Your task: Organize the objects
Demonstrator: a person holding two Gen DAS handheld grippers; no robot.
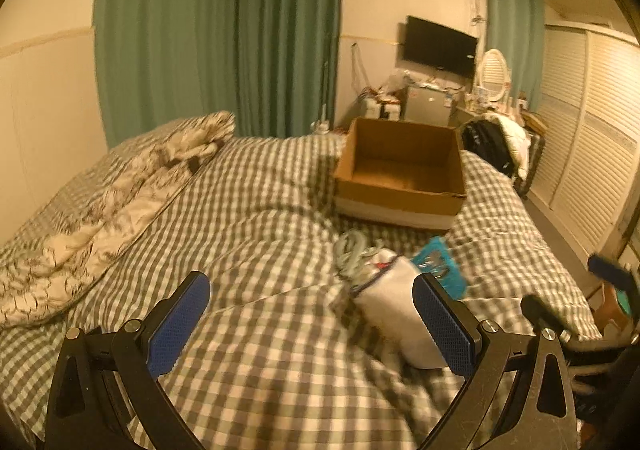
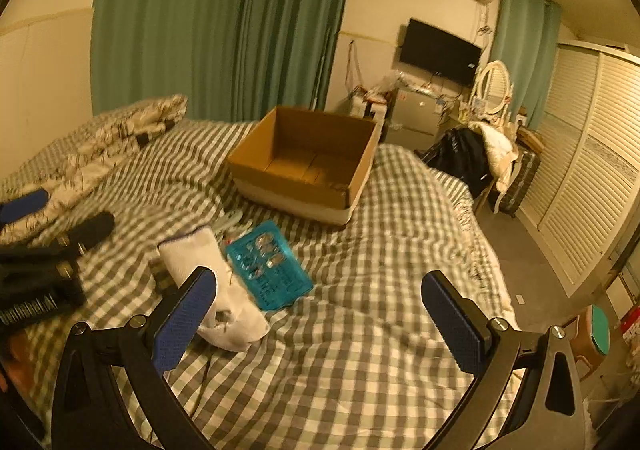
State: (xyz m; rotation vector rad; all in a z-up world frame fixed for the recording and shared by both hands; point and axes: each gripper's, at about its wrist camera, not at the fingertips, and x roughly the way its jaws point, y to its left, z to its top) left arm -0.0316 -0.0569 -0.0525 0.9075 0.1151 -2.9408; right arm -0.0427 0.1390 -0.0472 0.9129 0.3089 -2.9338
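Box (image 2: 308, 166): open cardboard, sits on the checked bed (image 2: 360, 350), far side from both cameras. Interior appears bare; only the brown floor and walls show.

Items, left to right in the right wrist view: white sock (image 2: 208, 282), teal packet (image 2: 268, 266) touching its right edge, both lying on the bed in front of the box. A grey cable (image 1: 352, 250) shows in the left wrist view, bunched at the sock's far end, between sock and box.

Left gripper (image 1: 312, 330): jaws spread wide, holding nothing. The sock (image 1: 396, 306) lies just beside its right finger, partly behind the pad; the packet (image 1: 440, 266) is beyond that finger.

Right gripper (image 2: 320, 322): jaws spread wide, holding nothing. The sock lies against its left finger; the packet is between the fingers, further ahead.
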